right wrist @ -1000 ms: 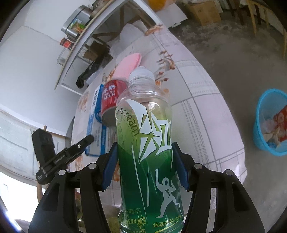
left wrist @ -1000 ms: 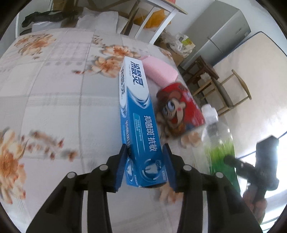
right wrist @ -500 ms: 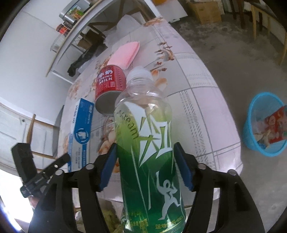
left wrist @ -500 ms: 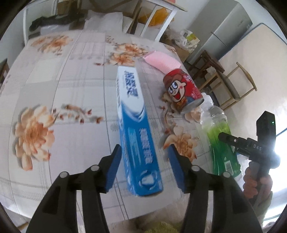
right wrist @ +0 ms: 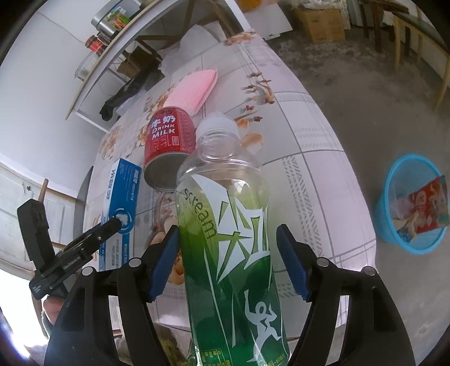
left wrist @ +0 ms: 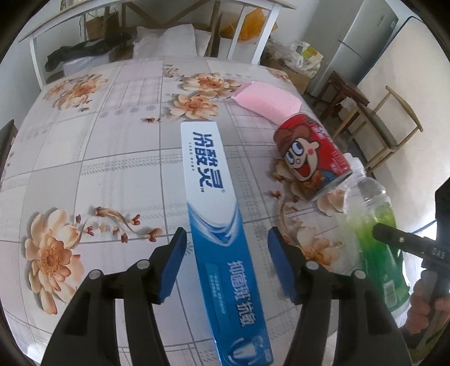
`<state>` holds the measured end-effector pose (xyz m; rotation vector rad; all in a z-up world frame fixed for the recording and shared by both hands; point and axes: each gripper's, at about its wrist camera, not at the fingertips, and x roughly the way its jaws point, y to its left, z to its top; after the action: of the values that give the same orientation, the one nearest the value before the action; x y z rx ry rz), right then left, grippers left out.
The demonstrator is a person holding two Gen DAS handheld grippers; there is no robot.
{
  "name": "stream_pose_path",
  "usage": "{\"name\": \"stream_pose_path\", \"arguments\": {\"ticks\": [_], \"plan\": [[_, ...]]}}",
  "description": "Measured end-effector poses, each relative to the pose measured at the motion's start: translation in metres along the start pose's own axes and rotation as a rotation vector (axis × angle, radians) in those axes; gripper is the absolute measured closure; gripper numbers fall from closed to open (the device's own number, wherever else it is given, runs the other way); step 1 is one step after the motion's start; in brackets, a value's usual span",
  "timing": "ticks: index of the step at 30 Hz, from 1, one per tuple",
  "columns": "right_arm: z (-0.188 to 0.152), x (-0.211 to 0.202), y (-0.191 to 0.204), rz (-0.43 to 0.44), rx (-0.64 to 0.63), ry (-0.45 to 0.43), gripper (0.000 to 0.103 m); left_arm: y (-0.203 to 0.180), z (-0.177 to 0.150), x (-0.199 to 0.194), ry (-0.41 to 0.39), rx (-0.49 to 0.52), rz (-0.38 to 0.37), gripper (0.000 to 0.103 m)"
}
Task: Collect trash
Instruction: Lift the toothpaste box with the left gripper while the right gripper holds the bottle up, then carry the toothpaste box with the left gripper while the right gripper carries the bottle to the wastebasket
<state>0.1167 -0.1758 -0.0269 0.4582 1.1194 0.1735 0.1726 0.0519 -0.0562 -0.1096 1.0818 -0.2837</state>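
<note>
A blue toothpaste box (left wrist: 216, 225) lies on the floral tablecloth (left wrist: 98, 157), between the fingers of my left gripper (left wrist: 226, 250), which is open with gaps on both sides. A red milk can (left wrist: 312, 157) lies on its side to the right. A pink sponge (left wrist: 267, 101) lies beyond it. My right gripper (right wrist: 227, 253) is open around a green-labelled plastic bottle (right wrist: 227, 239); the pads stand apart from it. The bottle also shows in the left wrist view (left wrist: 371, 231). The can (right wrist: 168, 140) and box (right wrist: 121, 202) show in the right wrist view.
A blue trash basket (right wrist: 413, 205) with wrappers in it stands on the floor right of the table. A white shelf frame (left wrist: 168, 17) and boxes stand behind the table. Wooden chairs (left wrist: 388, 121) stand to the right.
My left gripper let go of the toothpaste box and opened wide; the box now lies flat. My right gripper opened off the bottle. Both views pulled back a little.
</note>
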Motion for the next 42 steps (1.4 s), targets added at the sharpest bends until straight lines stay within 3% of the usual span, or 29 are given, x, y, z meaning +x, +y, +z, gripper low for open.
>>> {"name": "stream_pose_path", "arguments": {"ticks": [9,30,42], "plan": [[-0.001,-0.002,-0.003,0.027,0.015,-0.010,0.043,0.009,-0.001,0.000,-0.013,-0.044,0.001,0.064],[-0.007,-0.024,-0.010,0.056,0.031,-0.062,0.044,0.021,-0.019,-0.036,-0.102,-0.094,-0.051,0.070],[-0.010,-0.059,-0.011,0.113,0.044,-0.136,0.044,0.003,-0.018,-0.080,-0.203,-0.050,-0.114,0.070]]}}
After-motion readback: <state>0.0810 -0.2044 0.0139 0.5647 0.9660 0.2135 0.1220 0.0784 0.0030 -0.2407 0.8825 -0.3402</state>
